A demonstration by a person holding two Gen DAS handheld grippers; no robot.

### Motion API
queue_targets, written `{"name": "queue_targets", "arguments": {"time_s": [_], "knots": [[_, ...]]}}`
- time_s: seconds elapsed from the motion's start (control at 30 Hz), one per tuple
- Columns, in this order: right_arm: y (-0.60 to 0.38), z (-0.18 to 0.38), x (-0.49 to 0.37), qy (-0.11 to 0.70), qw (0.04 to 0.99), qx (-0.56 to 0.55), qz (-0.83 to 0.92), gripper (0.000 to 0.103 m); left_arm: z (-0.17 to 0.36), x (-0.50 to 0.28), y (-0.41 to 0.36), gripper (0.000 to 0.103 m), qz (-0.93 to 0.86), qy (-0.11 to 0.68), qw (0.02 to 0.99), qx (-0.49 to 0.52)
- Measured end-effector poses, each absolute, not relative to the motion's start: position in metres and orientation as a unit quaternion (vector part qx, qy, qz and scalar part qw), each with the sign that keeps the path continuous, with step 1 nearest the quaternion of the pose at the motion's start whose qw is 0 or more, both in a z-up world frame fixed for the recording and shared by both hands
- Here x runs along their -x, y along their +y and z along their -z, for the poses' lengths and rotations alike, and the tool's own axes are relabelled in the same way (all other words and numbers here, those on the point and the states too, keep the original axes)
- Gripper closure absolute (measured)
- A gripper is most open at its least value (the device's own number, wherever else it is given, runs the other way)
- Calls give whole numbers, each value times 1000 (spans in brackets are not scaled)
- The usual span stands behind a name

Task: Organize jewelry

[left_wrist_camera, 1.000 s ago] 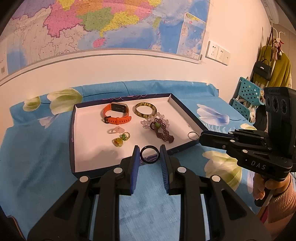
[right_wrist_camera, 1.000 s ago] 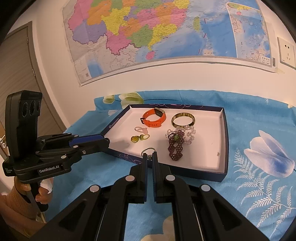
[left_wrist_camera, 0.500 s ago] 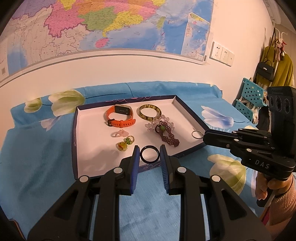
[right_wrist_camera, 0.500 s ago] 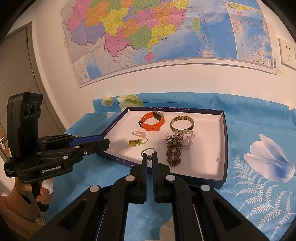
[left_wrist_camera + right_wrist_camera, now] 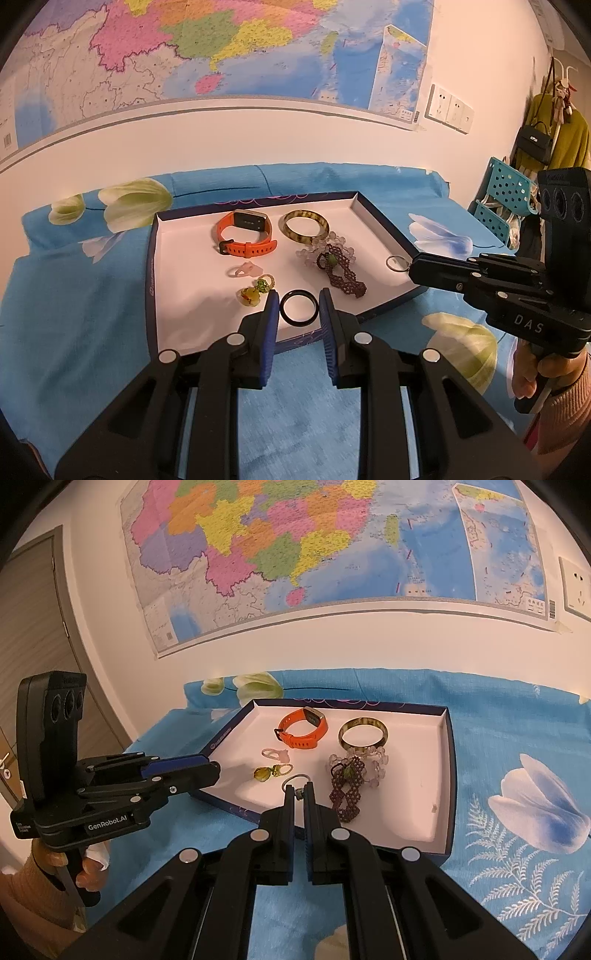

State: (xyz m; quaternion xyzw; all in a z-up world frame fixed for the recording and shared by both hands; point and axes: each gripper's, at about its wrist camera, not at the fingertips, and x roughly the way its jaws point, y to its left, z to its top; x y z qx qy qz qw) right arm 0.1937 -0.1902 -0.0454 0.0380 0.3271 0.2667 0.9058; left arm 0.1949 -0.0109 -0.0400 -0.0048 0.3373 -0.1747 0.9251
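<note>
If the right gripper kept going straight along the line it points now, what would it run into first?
Probably the tray floor, near the green pendant and the dark beaded bracelet. The right gripper, shut on a silver ring, tilts down over the tray's near edge. Depth is unclear, so which piece it meets first is uncertain.

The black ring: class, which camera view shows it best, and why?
The left wrist view: the black ring sits whole between the left gripper fingers. In the right wrist view that gripper is side-on and the ring is hidden.
</note>
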Motion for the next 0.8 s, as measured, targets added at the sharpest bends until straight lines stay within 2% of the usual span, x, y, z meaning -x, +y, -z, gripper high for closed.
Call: {"name": "queue_targets", "arguments": {"time_s": [0.8], "knots": [[-186,55,-209,338,904,-39,-257,100,47,-215,-13,81,167,346,923,1]]}}
